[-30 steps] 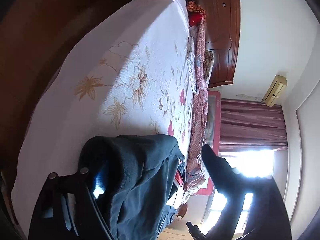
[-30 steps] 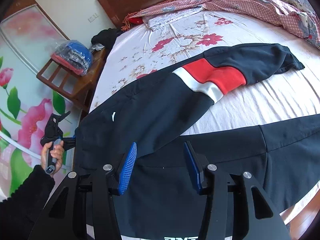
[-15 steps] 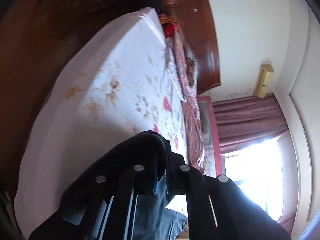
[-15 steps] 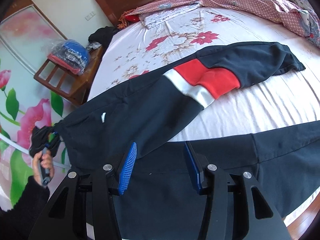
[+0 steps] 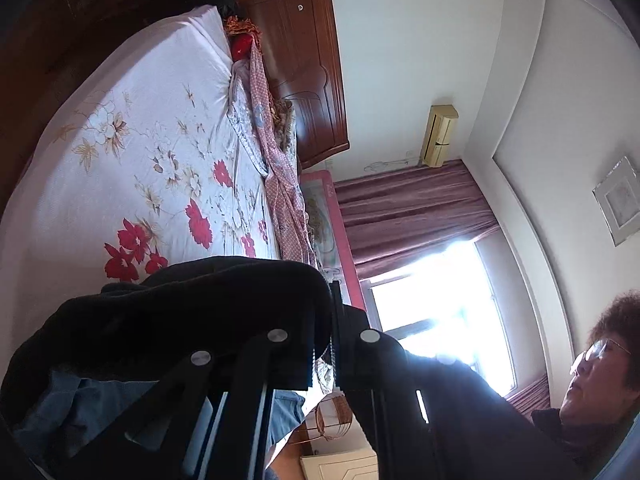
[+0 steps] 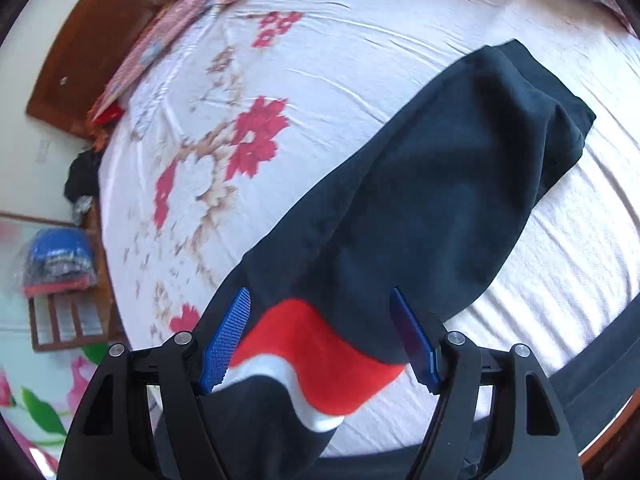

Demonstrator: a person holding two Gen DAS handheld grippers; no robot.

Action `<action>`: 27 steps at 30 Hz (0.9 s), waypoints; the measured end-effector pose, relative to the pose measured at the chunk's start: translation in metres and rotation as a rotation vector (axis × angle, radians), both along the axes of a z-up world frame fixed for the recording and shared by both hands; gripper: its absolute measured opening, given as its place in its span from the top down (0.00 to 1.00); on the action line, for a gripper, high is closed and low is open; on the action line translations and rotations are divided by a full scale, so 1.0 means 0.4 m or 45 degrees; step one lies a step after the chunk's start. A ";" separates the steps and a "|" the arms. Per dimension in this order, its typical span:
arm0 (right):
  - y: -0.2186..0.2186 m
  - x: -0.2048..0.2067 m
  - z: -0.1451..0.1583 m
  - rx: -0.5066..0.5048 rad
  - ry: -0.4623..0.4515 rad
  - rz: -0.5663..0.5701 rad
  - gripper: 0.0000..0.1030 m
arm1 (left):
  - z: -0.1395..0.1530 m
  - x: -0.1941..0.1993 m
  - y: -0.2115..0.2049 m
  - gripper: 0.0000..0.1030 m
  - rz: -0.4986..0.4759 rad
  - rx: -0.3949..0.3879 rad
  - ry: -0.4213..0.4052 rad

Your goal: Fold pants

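Dark navy pants (image 6: pixel 420 184) with a red and white band (image 6: pixel 316 356) lie on the floral bed sheet (image 6: pixel 320 52). One leg stretches to the upper right, its cuff near the right edge. My right gripper (image 6: pixel 320 336) is open, its blue pads (image 6: pixel 226 336) either side of the red band, just above the leg. My left gripper (image 5: pixel 332 344) is shut on the pants' dark fabric (image 5: pixel 192 320), which drapes over its fingers and hides them; it is held above the bed's edge.
A pink patterned quilt (image 5: pixel 280 168) lies along the far side of the bed by the wooden headboard (image 5: pixel 308 60). A wooden stand with a bagged blue bundle (image 6: pixel 56 260) is left of the bed. A person's face (image 5: pixel 600 368) shows at lower right.
My left gripper closed on the pants' end and lifted it. My right gripper moved forward along the leg, from the waist area to over the red band.
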State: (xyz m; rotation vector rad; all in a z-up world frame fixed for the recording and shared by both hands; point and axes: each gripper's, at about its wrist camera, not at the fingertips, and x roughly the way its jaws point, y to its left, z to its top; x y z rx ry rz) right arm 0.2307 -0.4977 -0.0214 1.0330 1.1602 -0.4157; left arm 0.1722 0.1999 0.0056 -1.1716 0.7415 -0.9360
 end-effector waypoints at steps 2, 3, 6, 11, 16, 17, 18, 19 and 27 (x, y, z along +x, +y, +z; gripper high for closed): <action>-0.024 0.026 -0.038 0.076 -0.010 -0.052 0.31 | -0.003 -0.008 0.003 0.95 -0.004 0.004 -0.002; -0.035 0.037 -0.049 0.076 -0.010 -0.082 0.31 | 0.000 -0.011 0.006 0.95 -0.004 0.012 -0.004; -0.053 0.082 -0.059 0.011 0.002 -0.077 0.31 | -0.004 -0.030 0.013 0.95 -0.018 0.039 -0.012; -0.043 0.133 -0.088 0.019 0.074 0.014 0.87 | -0.003 -0.043 0.014 0.95 -0.029 0.076 -0.018; -0.033 0.117 -0.025 0.001 -0.051 0.046 0.92 | -0.016 -0.031 0.046 0.95 0.039 0.104 0.003; -0.035 0.107 -0.001 0.007 -0.097 0.044 0.92 | -0.021 -0.028 0.053 0.95 0.059 0.106 0.010; -0.037 0.089 0.030 0.017 -0.169 0.044 0.92 | -0.023 -0.025 0.061 0.95 0.081 0.110 0.010; -0.037 0.070 0.061 0.018 -0.221 0.054 0.92 | -0.023 -0.020 0.071 0.94 0.113 0.133 0.001; -0.009 -0.291 0.205 -0.035 -0.597 0.121 0.92 | -0.039 -0.039 0.136 0.94 0.217 0.242 -0.042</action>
